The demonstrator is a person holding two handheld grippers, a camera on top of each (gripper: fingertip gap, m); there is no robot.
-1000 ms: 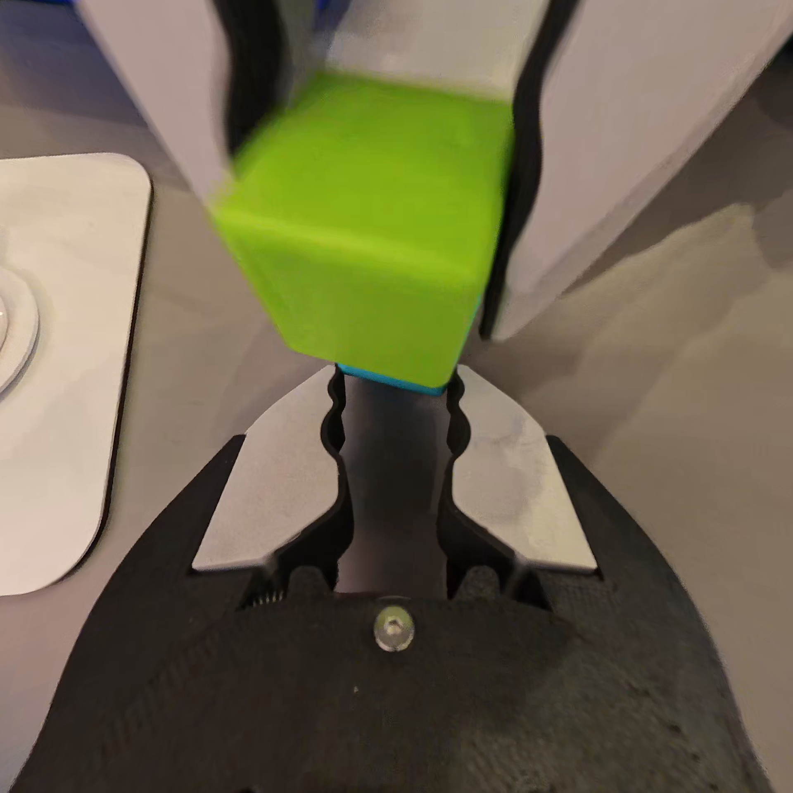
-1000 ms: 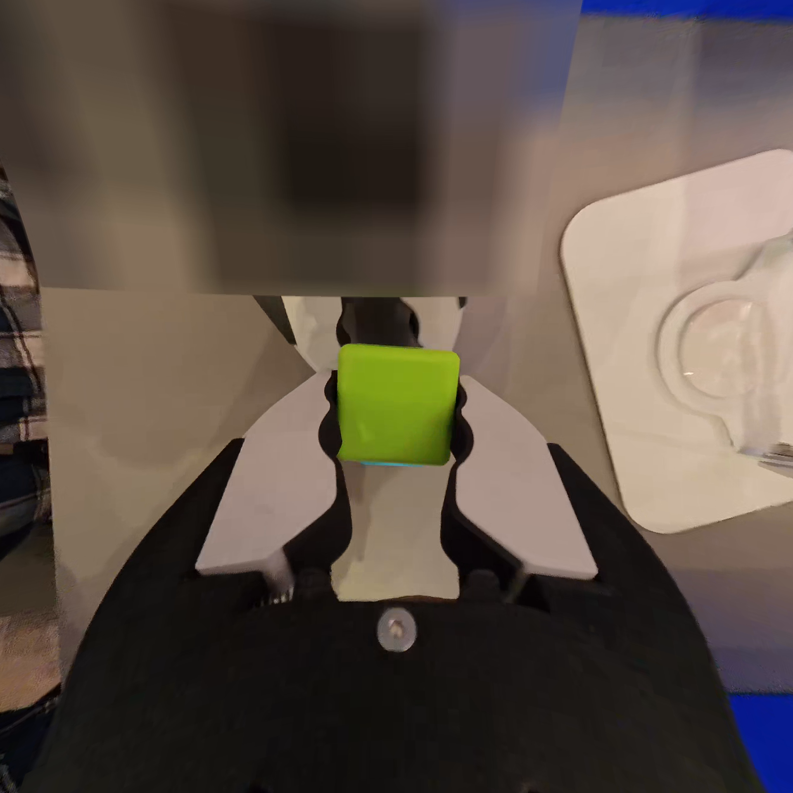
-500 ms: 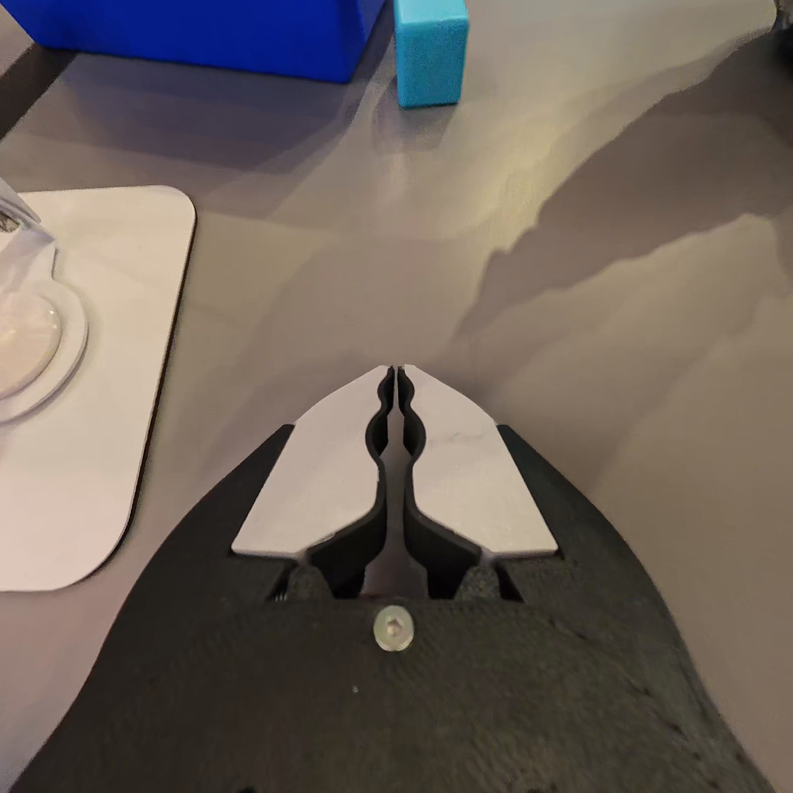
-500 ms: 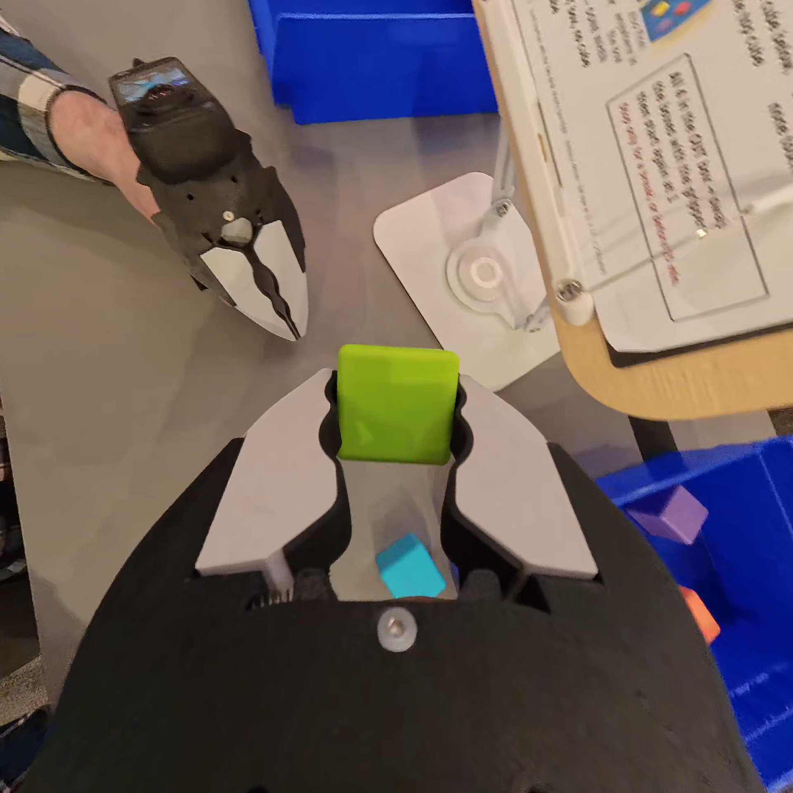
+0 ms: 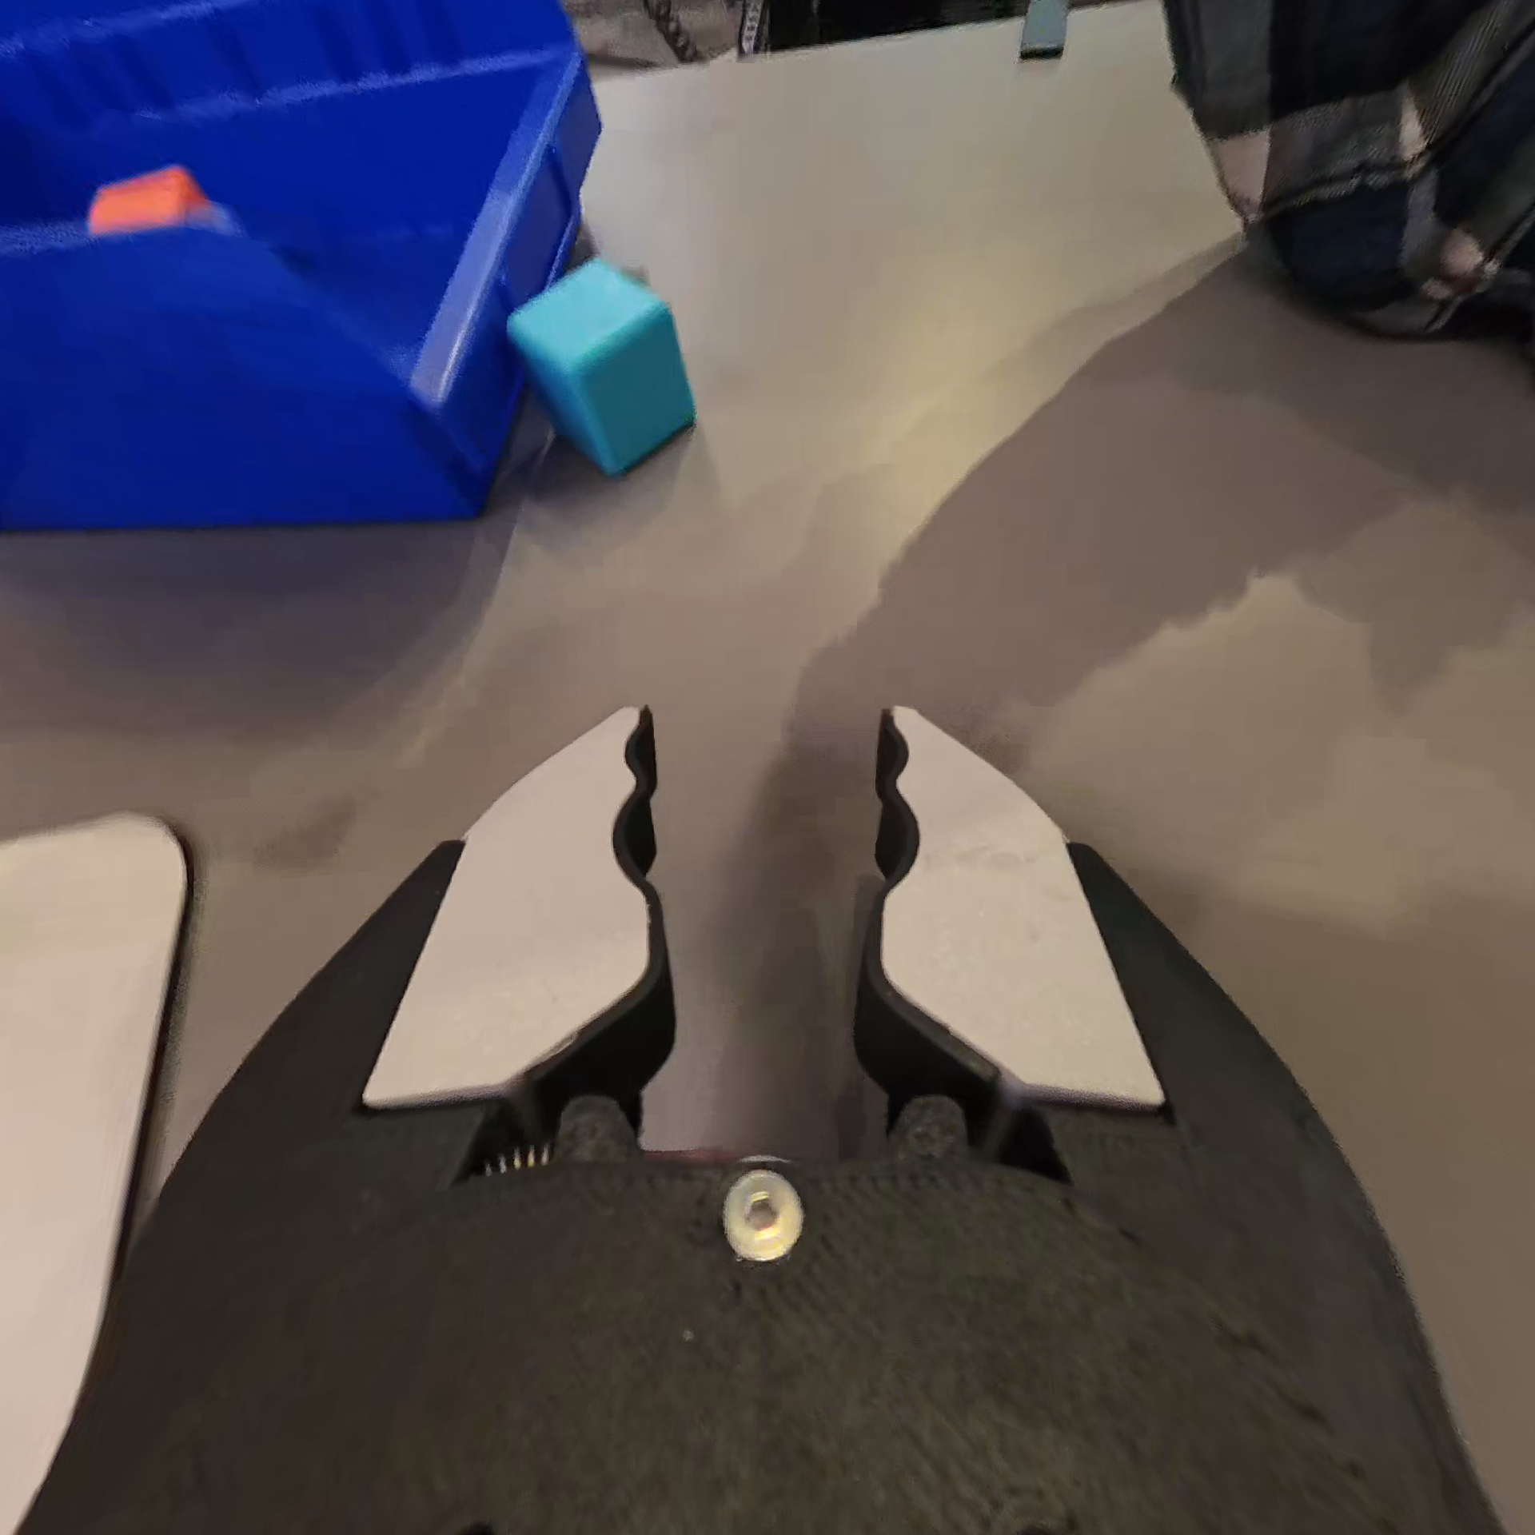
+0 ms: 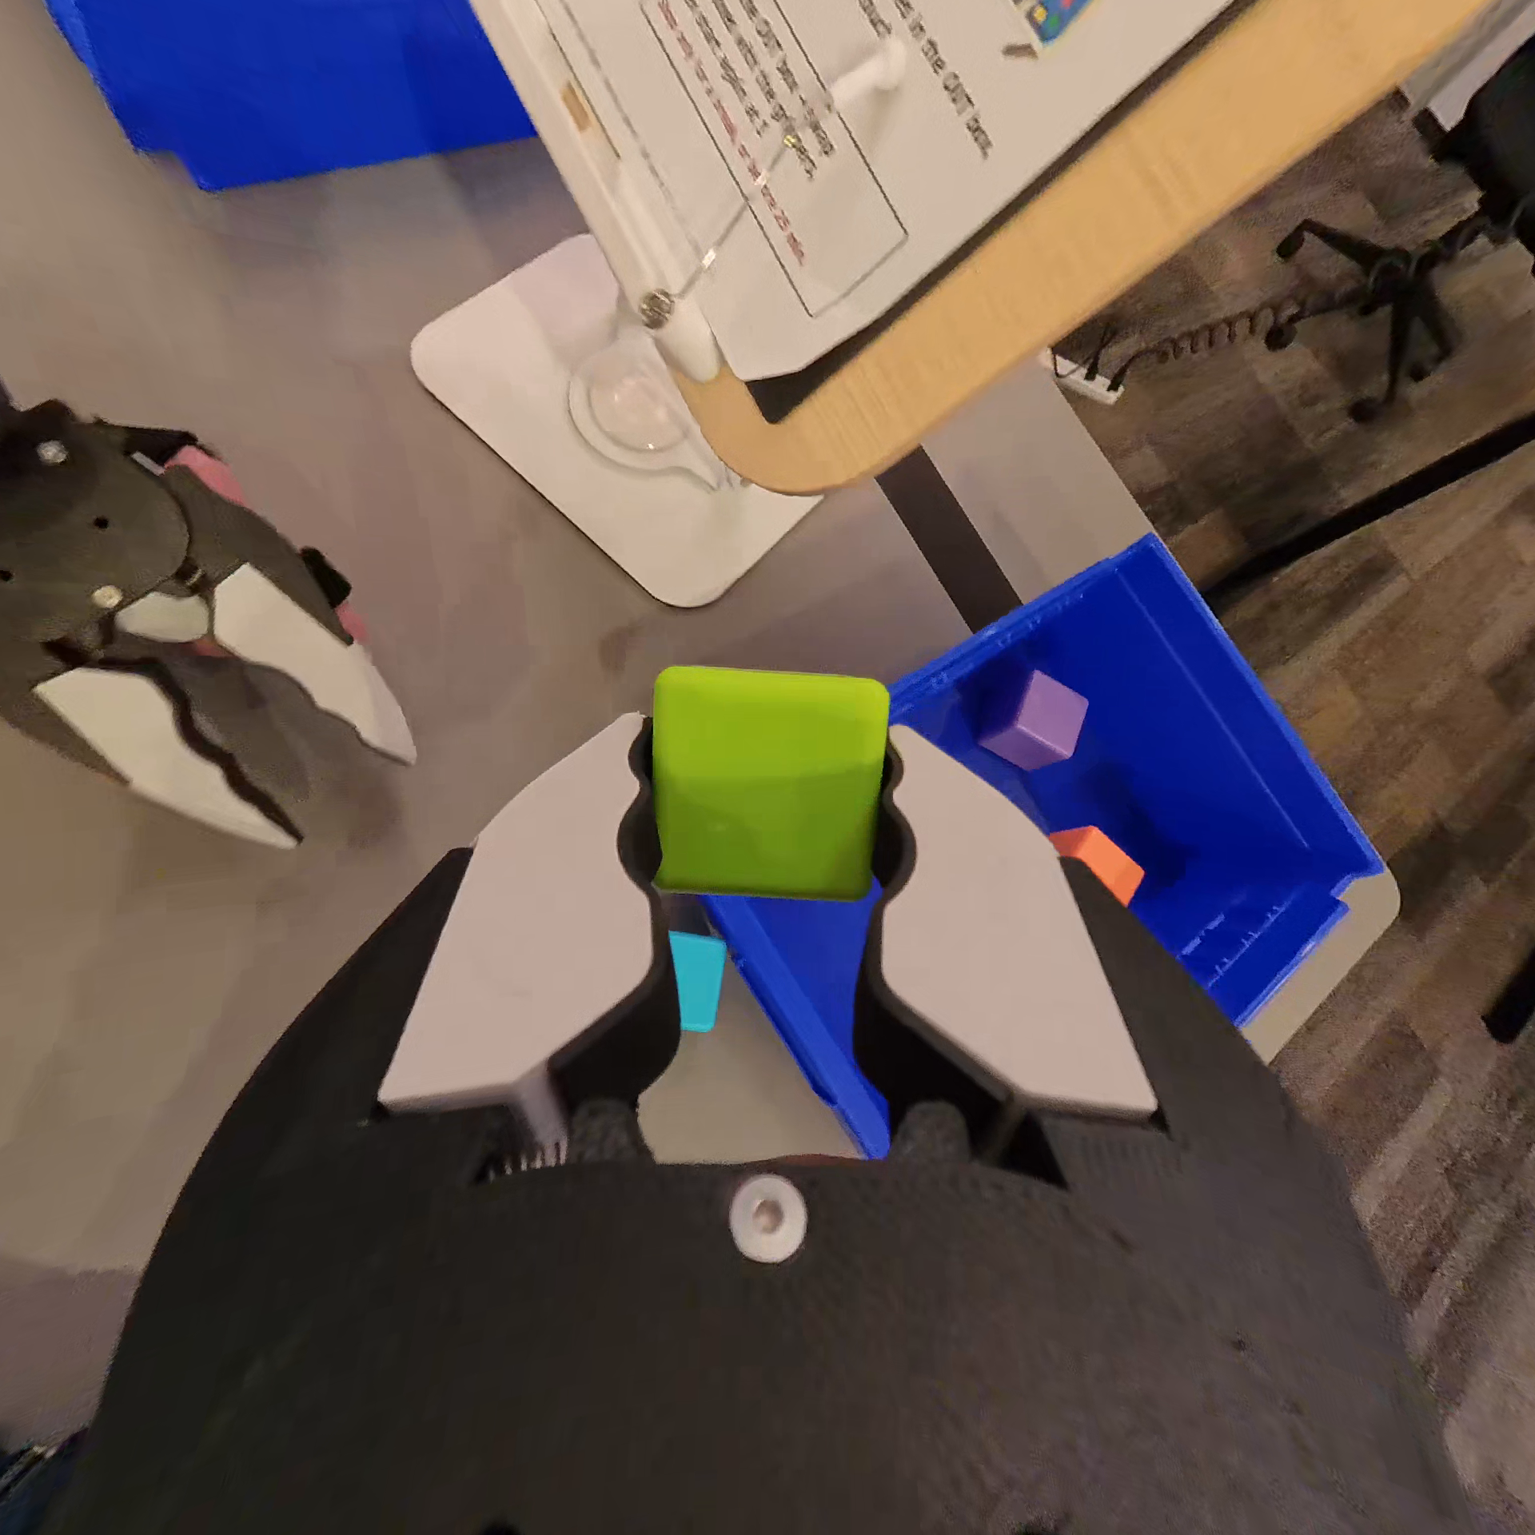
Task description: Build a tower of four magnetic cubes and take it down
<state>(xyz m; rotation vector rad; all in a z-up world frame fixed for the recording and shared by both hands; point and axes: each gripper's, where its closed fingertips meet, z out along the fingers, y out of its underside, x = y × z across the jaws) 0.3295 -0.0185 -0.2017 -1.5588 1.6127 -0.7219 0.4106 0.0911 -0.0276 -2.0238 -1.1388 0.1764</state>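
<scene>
My right gripper is shut on a lime green cube and holds it in the air over the near edge of a blue bin. A teal cube stands on the grey table against the bin's outer wall. In the right wrist view it shows below, between my fingers. A purple cube and an orange cube lie in the bin. My left gripper is open and empty, low over the table, well short of the teal cube. It also shows in the right wrist view.
A white stand base carries a tilted sign holder behind the bin; its corner shows at the left. A wooden tabletop edge overhangs. A second blue bin sits far left. A plaid sleeve is far right.
My right gripper lifted the green cube off the teal cube and carried it over the blue bin. My left gripper shut after letting go of the teal cube, then opened again.
</scene>
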